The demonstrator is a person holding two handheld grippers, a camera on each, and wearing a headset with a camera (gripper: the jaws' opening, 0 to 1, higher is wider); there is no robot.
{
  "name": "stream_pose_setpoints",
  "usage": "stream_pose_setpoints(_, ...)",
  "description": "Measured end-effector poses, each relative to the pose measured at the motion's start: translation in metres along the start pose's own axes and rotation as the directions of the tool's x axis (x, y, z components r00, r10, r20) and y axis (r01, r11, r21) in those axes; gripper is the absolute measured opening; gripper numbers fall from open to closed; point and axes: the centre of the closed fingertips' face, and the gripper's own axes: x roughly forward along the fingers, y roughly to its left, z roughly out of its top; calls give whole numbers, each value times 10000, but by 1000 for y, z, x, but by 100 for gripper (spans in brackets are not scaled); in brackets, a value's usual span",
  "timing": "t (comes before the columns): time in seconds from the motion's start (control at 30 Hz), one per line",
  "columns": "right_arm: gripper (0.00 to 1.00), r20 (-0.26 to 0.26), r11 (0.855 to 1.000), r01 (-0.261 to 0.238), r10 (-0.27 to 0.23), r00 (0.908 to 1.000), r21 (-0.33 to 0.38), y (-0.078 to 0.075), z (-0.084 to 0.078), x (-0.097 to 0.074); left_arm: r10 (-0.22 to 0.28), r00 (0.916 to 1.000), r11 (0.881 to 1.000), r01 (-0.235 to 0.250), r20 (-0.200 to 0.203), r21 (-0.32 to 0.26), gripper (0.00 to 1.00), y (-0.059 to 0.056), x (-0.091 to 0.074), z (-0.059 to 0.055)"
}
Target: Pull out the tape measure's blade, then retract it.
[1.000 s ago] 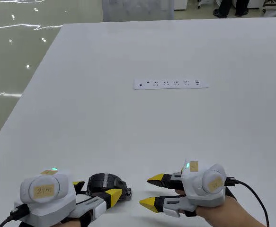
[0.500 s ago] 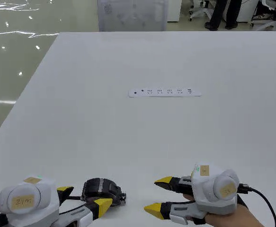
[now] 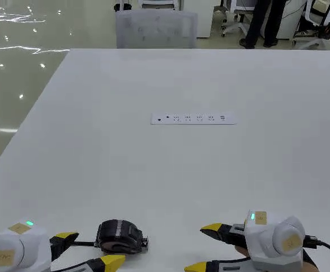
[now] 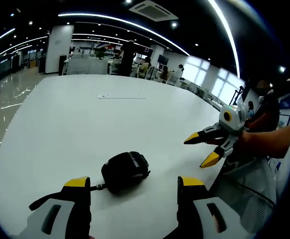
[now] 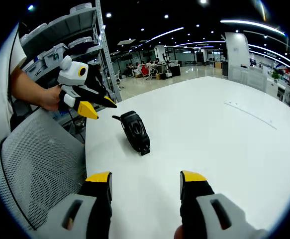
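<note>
Both grippers have backed off the squat black tape measure (image 3: 119,237), which lies just ahead of the left gripper (image 4: 135,182), jaws wide and empty, and well apart from the right gripper (image 5: 147,177), equally agape and empty; with the blade inside, the job looks finished.

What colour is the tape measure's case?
The tape measure is black; it shows best in the right gripper view.

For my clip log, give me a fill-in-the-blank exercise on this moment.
The tape measure lies on the table, held by ___ gripper. The left gripper and right gripper both have ___ jaws. The tape measure's case is coloured ___.
Missing: neither; open; black.
</note>
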Motion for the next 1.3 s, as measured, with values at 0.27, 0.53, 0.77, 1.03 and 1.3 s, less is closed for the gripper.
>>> stream_pose_setpoints(0.27,62,-56,9989,405,-404,9992,240,-5,-1,-16,-243,9997,9981,242,-6,571,76,1,-10,-4)
stream_pose_setpoints(0.53,69,-31,9963,821,-821,9966,269,-10,-2,-34,-312,9995,9942,316,-56,1026,82,6,-24,-10)
stream_pose_setpoints(0.77,74,35,9922,1205,-1207,9927,324,-13,-4,-49,-487,9988,9892,475,50,1385,85,11,-34,-13)
stream_pose_setpoints(1.03,78,-5,9868,1606,-1607,9870,214,-11,-13,-65,-516,9987,9836,502,38,1731,85,10,-45,-23)
stream_pose_setpoints(1.3,80,-154,9807,1952,-1950,9807,109,-7,-28,-81,-324,9992,9846,277,247,1729,86,14,-49,-24)
